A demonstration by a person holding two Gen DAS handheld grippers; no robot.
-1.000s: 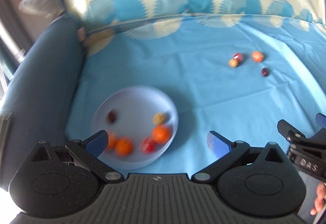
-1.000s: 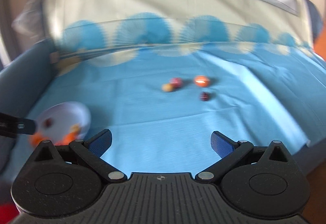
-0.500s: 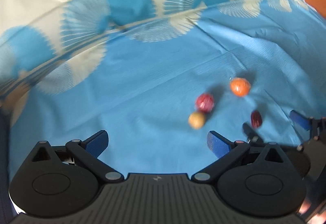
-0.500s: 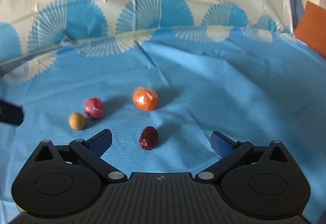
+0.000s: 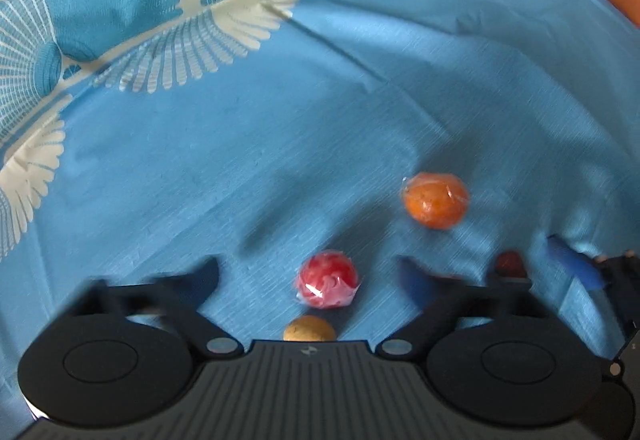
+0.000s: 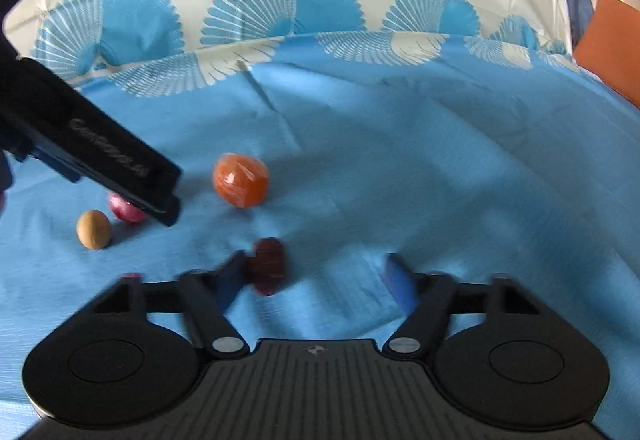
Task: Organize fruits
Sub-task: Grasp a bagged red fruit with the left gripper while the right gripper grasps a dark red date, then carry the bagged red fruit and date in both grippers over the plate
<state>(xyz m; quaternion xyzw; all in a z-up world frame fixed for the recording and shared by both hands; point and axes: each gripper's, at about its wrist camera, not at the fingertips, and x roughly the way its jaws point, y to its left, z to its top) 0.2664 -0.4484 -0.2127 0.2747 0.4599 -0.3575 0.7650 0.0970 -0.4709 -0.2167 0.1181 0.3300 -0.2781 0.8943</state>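
On the blue cloth (image 5: 280, 143), my left gripper (image 5: 308, 272) stands spread around the red fruit (image 5: 327, 279); my right gripper (image 6: 316, 272) spread, dark fruit (image 6: 269, 264) at nine o'clock. Round fruits may roll if nudged.

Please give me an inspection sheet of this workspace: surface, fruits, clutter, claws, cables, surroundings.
Surface: blue cloth, creased, fan-pattern border.
Job's things: orange fruit, red fruit, tan fruit, dark fruit, all loose on the cloth; red and tan close together.
Clutter: nothing seen.
Claws: left claw open around the red fruit; right claw open, dark fruit by its left finger.
Cables: nothing seen.
Surroundings: orange cushion at right.
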